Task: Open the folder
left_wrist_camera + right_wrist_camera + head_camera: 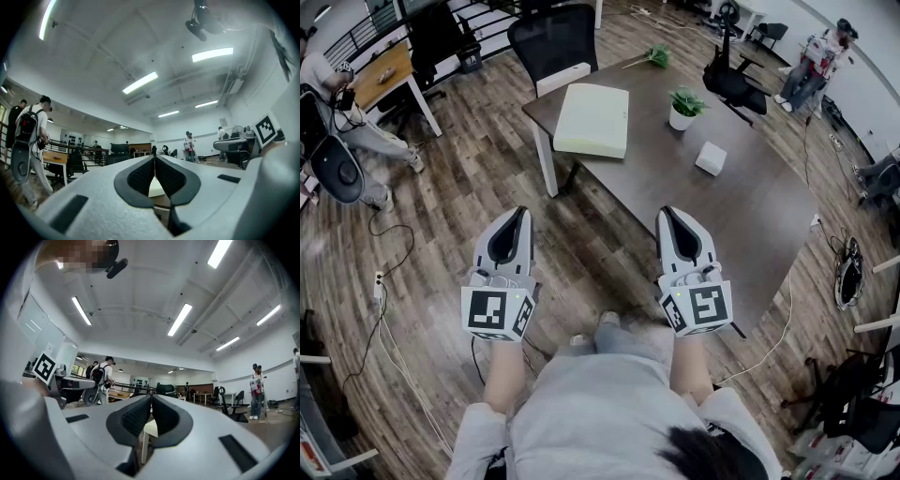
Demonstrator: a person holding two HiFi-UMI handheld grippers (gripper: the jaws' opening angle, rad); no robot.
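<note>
Not yet begun. Pale yellow-green flat folder (pixel 592 119) lying shut on the dark brown surface (pixel 741 202), by its left corner. Grey left gripper (pixel 521 214) and grey right gripper (pixel 664 213) held well short of that surface, jaws pressed together, empty. Left to do: approach, grip on cover, lift.

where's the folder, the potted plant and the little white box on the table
folder (pixel 592 119): head view, middle of its pale top cover
potted plant (pixel 682 118): head view, on its white pot, below the leaves
white box (pixel 711 158): head view, centre of its top face
</note>
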